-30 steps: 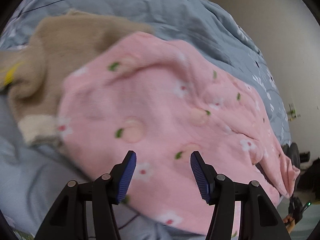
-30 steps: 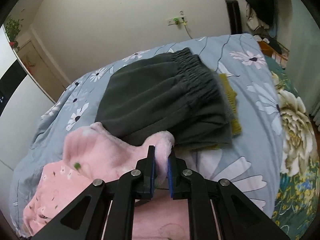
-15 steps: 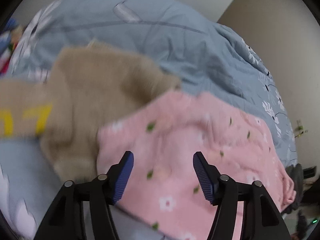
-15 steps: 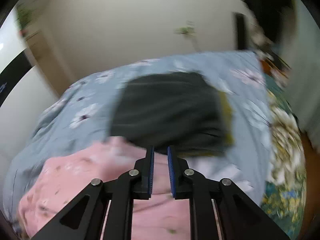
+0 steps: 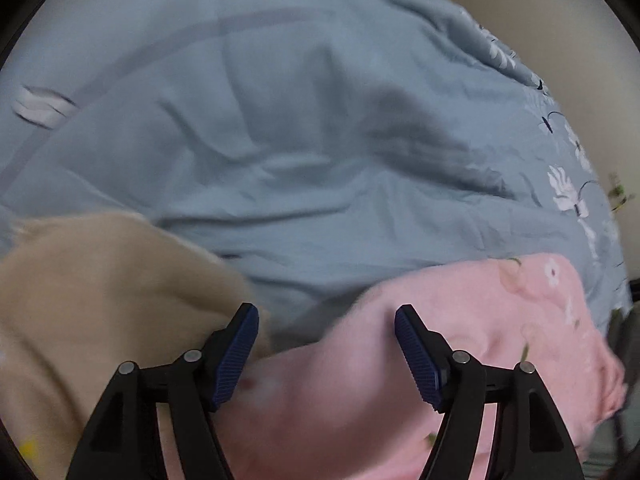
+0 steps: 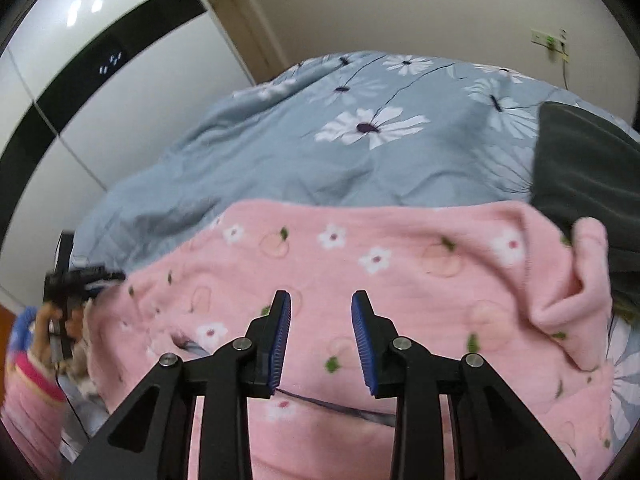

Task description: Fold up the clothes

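Observation:
A pink fleece garment (image 6: 400, 280) with white flowers and peach prints lies spread on the blue bed cover (image 6: 320, 160). My right gripper (image 6: 322, 300) hovers open over its middle, nothing between the fingers. In the left wrist view the same pink garment (image 5: 460, 340) fills the lower right, blurred. My left gripper (image 5: 326, 316) is open above its edge, with a beige garment (image 5: 100, 300) just left of the left finger. The other gripper and a hand (image 6: 68, 292) show at the far left of the right wrist view.
Dark grey folded trousers (image 6: 588, 184) lie at the pink garment's right end, under its raised corner. A white wardrobe with a black band (image 6: 100, 60) stands left of the bed. A wall socket (image 6: 548, 38) is behind. Blue cover (image 5: 300, 140) stretches ahead of the left gripper.
My right gripper has let go of the pink garment's corner, opened and swung left over the garment. The left gripper has swung past the pink and beige garments toward bare cover.

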### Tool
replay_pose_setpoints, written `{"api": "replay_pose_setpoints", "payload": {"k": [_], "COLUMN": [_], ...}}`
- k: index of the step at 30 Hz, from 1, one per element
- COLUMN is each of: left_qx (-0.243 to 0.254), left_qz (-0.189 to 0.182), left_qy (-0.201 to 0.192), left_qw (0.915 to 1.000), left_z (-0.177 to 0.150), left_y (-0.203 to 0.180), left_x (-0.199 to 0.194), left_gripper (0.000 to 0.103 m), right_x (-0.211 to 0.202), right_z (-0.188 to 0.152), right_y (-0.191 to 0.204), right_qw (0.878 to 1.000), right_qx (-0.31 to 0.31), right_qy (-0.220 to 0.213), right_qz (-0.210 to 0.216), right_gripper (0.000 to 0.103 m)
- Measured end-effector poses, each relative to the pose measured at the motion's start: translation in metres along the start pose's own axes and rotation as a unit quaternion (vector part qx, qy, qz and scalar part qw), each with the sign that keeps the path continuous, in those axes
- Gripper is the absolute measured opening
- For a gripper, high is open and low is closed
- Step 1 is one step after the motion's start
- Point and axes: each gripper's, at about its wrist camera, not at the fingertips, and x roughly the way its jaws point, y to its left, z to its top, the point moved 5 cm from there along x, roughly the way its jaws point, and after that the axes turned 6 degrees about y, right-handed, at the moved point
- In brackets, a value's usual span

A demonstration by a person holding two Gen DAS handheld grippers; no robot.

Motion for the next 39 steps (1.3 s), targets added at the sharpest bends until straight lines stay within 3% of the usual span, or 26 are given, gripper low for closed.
{"api": "replay_pose_setpoints", "payload": {"k": [6, 8, 9, 10, 12, 14, 17, 21, 23, 25, 28, 33, 36, 38, 39], "left_qx": [0.019, 0.020, 0.017, 0.018, 0.028, 0.049, 0.089, 0.195, 0.240, 0.265, 0.265, 0.232, 0.213, 0.203, 0.196], "left_qz": [0.019, 0.005, -0.011, -0.019, -0.015, -0.015, -0.076, -0.123, -0.134, -0.138, -0.125, -0.154, -0.173, -0.190, -0.197], "left_qy": [0.000, -0.005, 0.000, 0.004, 0.003, -0.019, -0.056, -0.087, -0.082, -0.053, -0.006, 0.019, 0.029, 0.015, 0.002], "left_qw": [0.9996, 0.9998, 0.9998, 0.9996, 0.9995, 0.9985, 0.9915, 0.9692, 0.9580, 0.9528, 0.9561, 0.9602, 0.9612, 0.9603, 0.9607], "left_z": [0.001, 0.000, -0.002, -0.005, -0.012, -0.022, -0.048, -0.114, -0.151, -0.182, -0.202, -0.199, -0.196, -0.190, -0.186], "left_y": [-0.015, -0.020, -0.022, -0.025, -0.032, -0.044, -0.072, -0.121, -0.140, -0.153, -0.158, -0.146, -0.137, -0.124, -0.117], "left_x": [0.011, 0.011, 0.011, 0.012, 0.011, -0.003, -0.042, -0.085, -0.090, -0.074, -0.037, -0.034, -0.036, -0.053, -0.061], "left_gripper": [0.071, 0.045, 0.022, 0.011, 0.006, 0.005, 0.005, 0.005, 0.005, 0.005, 0.005, 0.006, 0.015, 0.034, 0.050], "right_x": [0.016, 0.016, 0.015, 0.014, 0.013, 0.009, 0.000, -0.011, -0.014, -0.013, -0.009, -0.004, -0.003, 0.001, 0.003], "right_z": [-0.006, -0.008, -0.010, -0.011, -0.014, -0.017, -0.020, -0.024, -0.028, -0.034, -0.041, -0.047, -0.047, -0.048, -0.048], "right_y": [-0.001, -0.005, -0.005, -0.006, -0.008, -0.009, -0.013, -0.025, -0.032, -0.039, -0.048, -0.054, -0.055, -0.055, -0.056], "right_qw": [1.000, 0.999, 0.999, 0.999, 0.999, 0.999, 0.999, 0.998, 0.997, 0.996, 0.994, 0.991, 0.991, 0.991, 0.991], "right_qx": [0.012, 0.021, 0.023, 0.026, 0.032, 0.035, 0.040, 0.056, 0.066, 0.079, 0.100, 0.116, 0.113, 0.116, 0.117], "right_qy": [0.027, 0.029, 0.029, 0.030, 0.030, 0.028, 0.019, 0.006, 0.003, 0.003, 0.010, 0.018, 0.018, 0.022, 0.024], "right_qz": [0.007, 0.011, 0.014, 0.016, 0.020, 0.022, 0.024, 0.030, 0.036, 0.042, 0.052, 0.062, 0.063, 0.066, 0.068], "right_gripper": [0.033, 0.033, 0.033, 0.033, 0.033, 0.033, 0.033, 0.033, 0.033, 0.033, 0.033, 0.033, 0.033, 0.033, 0.033]}}
